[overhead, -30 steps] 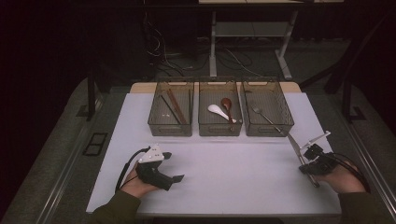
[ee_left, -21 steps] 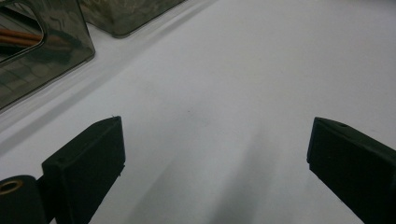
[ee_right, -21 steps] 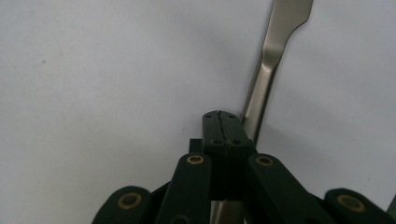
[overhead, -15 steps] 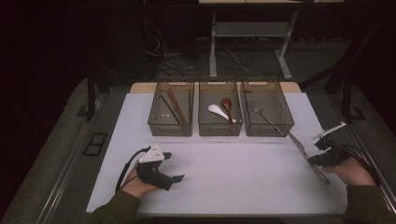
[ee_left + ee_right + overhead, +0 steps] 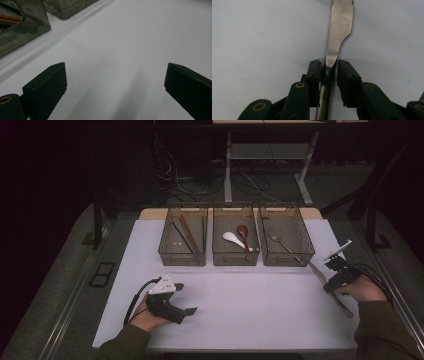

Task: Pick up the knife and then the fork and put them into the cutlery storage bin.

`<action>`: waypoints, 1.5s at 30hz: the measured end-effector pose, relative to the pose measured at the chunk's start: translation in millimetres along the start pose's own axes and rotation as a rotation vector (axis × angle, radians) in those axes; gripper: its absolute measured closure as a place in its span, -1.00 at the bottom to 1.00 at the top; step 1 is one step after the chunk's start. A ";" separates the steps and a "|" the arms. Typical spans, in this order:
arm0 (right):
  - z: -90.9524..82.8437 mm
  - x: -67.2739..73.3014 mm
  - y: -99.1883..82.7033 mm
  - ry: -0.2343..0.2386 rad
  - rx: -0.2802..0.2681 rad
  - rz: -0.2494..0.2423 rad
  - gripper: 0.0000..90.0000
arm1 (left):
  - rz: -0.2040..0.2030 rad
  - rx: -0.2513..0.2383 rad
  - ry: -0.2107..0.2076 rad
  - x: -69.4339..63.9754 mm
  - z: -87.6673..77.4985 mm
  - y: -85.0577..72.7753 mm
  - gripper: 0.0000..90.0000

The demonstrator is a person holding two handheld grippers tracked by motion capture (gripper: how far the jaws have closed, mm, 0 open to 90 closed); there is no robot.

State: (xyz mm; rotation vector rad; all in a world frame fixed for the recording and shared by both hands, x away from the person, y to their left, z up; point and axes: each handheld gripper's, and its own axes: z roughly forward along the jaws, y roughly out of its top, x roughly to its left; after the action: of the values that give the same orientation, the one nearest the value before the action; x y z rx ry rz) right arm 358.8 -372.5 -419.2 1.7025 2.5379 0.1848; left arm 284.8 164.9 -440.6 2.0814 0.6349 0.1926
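Change: the right gripper [image 5: 328,75] has just been opening its fingers [image 5: 313,75]; the knife [image 5: 337,32] sits between them with a thin gap on one side, so the clamp looks let go.
Meaning: likely the knife is being set down or re-gripped, not yet sorted into a bin [image 5: 286,237].
Knife: flat dull metal, lying near the desk's [image 5: 240,305] right edge.
Left gripper [image 5: 115,82]: fingers wide apart, holding nothing.

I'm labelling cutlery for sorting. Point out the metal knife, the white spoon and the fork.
metal knife [image 5: 340,22], right gripper view, on its flat blade.
white spoon [image 5: 231,238], high view, on its bowl.
fork [image 5: 285,245], high view, on its handle.
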 end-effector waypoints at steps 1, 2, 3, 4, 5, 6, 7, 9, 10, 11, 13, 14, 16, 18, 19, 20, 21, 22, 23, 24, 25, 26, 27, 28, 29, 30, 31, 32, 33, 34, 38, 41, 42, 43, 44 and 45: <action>0.5 -0.4 0.9 0.002 0.003 -0.004 0.63 | 0.001 0.002 0.000 0.1 0.2 0.0 -0.92; 0.9 -1.0 1.6 0.004 0.009 -0.002 0.63 | 0.001 0.004 -0.001 0.1 0.5 -0.1 -0.92; 1.2 -1.3 2.1 0.006 0.012 -0.004 0.66 | 0.001 0.005 -0.001 0.0 0.9 -0.1 -0.92; 1.3 -2.1 2.7 0.011 0.017 -0.010 0.68 | 0.003 0.005 -0.001 -0.2 1.1 -0.1 -0.92; 1.4 -2.8 3.3 0.012 0.022 -0.005 0.69 | 0.003 0.006 -0.001 -0.4 0.9 0.0 -0.92; 1.6 -3.4 4.0 0.013 0.025 0.006 0.71 | 0.005 0.006 -0.001 -0.5 0.8 0.0 -0.92; 1.6 -3.6 5.0 0.015 0.034 0.019 0.72 | 0.003 0.004 0.000 -0.6 0.7 0.0 -0.92; 1.9 -4.1 6.0 0.012 0.038 0.020 0.76 | 0.003 0.005 0.000 -0.3 0.3 0.0 -0.92; 1.9 -4.0 6.0 0.011 0.038 0.019 0.76 | 0.002 0.004 0.000 -0.2 0.4 -0.1 -0.92; 1.8 -4.1 5.6 0.012 0.036 0.020 0.76 | 0.004 0.006 0.000 -0.1 0.5 -0.1 -0.92; 1.8 -5.1 4.6 0.016 0.029 0.020 0.77 | 0.005 0.006 -0.001 -0.4 0.7 -0.1 -0.92; 1.7 -5.3 4.1 0.018 0.026 0.021 0.77 | 0.003 0.006 -0.002 -0.7 0.8 -0.2 -0.92; 1.5 -5.0 3.2 0.016 0.019 0.025 0.78 | 0.003 0.004 -0.002 -0.8 0.6 -0.1 -0.92; 1.4 -5.0 2.3 0.016 0.013 0.024 0.78 | 0.003 0.004 -0.001 -0.5 0.4 -0.1 -0.92; 1.3 -5.1 1.8 0.016 0.010 0.024 0.78 | 0.003 0.004 -0.001 -0.4 0.5 -0.1 -0.92; 1.0 -5.8 1.3 0.021 0.008 0.027 0.78 | 0.003 0.005 -0.001 -0.5 0.5 -0.1 -0.92; 1.0 -7.2 0.4 0.031 -0.002 0.026 0.78 | 0.003 0.003 -0.001 -0.7 0.6 0.0 -0.92; 0.7 -8.2 -0.6 0.040 -0.008 0.034 0.78 | 0.005 0.006 -0.001 -0.5 0.5 0.0 -0.92; 0.6 -9.5 -1.6 0.046 -0.017 0.036 0.78 | 0.003 0.004 -0.001 -0.5 0.7 0.0 -0.92; 0.3 -10.4 -2.5 0.058 -0.021 0.041 0.77 | 0.004 0.005 -0.001 -0.3 0.7 0.0 -0.92; 0.2 -11.0 -3.2 0.059 -0.027 0.040 0.77 | 0.004 0.005 -0.001 -0.2 0.6 0.0 -0.92; 0.1 -11.4 -3.8 0.061 -0.031 0.038 0.78 | 0.003 0.005 -0.001 -0.2 0.6 0.0 -0.92; 0.0 -11.4 -4.2 0.062 -0.032 0.040 0.77 | 0.004 0.004 0.000 -0.2 0.5 0.0 -0.92; -0.2 -11.5 -4.4 0.061 -0.033 0.038 0.78 | 0.003 0.004 -0.001 -0.3 0.5 0.0 -0.92; -0.2 -11.6 -4.7 0.060 -0.035 0.034 0.78 | 0.004 0.004 0.000 -0.3 0.4 0.0 -0.92; -0.3 -12.1 -5.0 0.059 -0.037 0.032 0.78 | 0.005 0.005 0.000 -0.3 0.3 0.1 -0.92; -0.6 -12.6 -5.5 0.058 -0.039 0.033 0.78 | 0.003 0.004 0.000 -0.3 0.2 0.0 -0.92; -0.9 -13.1 -6.2 0.051 -0.037 0.035 0.78 | 0.003 0.004 0.000 -0.4 0.1 0.0 -0.92; -1.2 -14.2 -7.1 0.044 -0.038 0.035 0.77 | 0.003 0.003 0.001 -0.2 0.0 0.0 -0.92; -1.5 -15.9 -8.4 0.039 -0.036 0.040 0.78 | 0.003 0.003 0.001 -0.1 0.0 0.0 -0.92; -6.8 -24.9 -16.0 0.037 -0.066 0.070 0.78 | 0.002 0.004 0.000 0.0 0.3 0.0 -0.92; -10.1 -29.2 -20.2 0.051 -0.095 0.079 0.78 | 0.003 0.003 0.000 -0.3 0.5 0.0 -0.92; -10.6 -30.2 -21.0 0.054 -0.105 0.078 0.78 | 0.004 0.004 0.001 -0.3 0.2 0.1 -0.92; -11.6 -30.6 -21.7 0.054 -0.114 0.085 0.78 | 0.004 0.004 0.002 -0.3 0.1 0.2 -0.92; -12.7 -31.5 -22.3 0.055 -0.123 0.092 0.78 | 0.004 0.003 0.002 -0.2 0.1 0.2 -0.92; -14.2 -32.1 -22.9 0.054 -0.134 0.099 0.78 | 0.003 0.003 0.002 -0.2 0.1 0.1 -0.92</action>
State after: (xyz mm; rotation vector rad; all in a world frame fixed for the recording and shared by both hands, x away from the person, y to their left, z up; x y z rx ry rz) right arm 348.1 -411.6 -408.5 1.7950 2.4181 0.4034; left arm 284.7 164.7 -440.5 2.0858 0.6333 0.1955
